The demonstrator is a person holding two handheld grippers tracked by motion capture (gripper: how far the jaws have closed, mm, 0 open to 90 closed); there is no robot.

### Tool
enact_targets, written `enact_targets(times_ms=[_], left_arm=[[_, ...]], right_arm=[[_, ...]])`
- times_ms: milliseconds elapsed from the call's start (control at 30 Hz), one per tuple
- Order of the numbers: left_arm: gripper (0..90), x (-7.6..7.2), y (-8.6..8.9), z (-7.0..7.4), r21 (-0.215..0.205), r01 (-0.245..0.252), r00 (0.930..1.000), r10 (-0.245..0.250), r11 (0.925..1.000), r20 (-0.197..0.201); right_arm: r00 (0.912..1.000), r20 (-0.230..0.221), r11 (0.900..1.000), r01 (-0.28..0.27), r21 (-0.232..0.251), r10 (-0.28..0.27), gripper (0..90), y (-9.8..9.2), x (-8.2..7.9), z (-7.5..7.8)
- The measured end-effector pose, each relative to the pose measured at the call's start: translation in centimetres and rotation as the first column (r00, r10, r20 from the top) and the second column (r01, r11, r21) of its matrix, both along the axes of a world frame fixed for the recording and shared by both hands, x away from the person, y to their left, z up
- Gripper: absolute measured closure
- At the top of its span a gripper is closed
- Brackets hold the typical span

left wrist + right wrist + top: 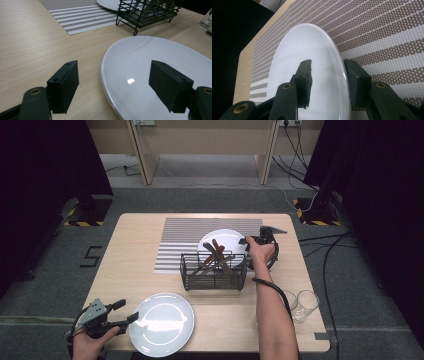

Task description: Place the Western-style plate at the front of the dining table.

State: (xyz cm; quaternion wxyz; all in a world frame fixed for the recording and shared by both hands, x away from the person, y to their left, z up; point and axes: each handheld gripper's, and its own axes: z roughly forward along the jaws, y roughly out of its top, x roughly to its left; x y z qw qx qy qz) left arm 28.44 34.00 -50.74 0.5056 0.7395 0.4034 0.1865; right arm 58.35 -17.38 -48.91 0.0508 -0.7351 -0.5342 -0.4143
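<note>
- Black curtains are flanking a lone wooden table on grey carpet, suggesting a lab or test studio.
- Cables are trailing across the floor; hazard-striped stand bases, probably, are sitting behind.

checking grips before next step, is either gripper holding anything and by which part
Nothing is held: the right gripper straddles the far plate rim, open; the left gripper straddles the near plate rim, open.

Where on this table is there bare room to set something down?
The light wooden table is bare along its left side, between the striped placemat and the near white round plate. The right is crowded: black wire basket, far white plate straddled by the right gripper, and two clear glasses.
</note>
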Motion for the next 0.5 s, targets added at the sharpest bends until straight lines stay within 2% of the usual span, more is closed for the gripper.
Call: enact_targets(times_ms=[367, 500], left_arm=[[23.8, -0.01, 0.0, 0.01, -0.001, 0.0, 1.0, 0.0, 1.0, 0.001], [23.8, -0.02, 0.02, 0.01, -0.001, -0.001, 1.0, 0.001, 1.0, 0.001]], right_arm=[[0.9996, -0.026, 0.999, -0.014, -0.046, 0.013, 55.0, 0.11, -0.08, -0.38], [0.9996, -0.026, 0.996, -0.013, -0.084, 0.011, 53.8, 0.12, -0.13, -0.45]])
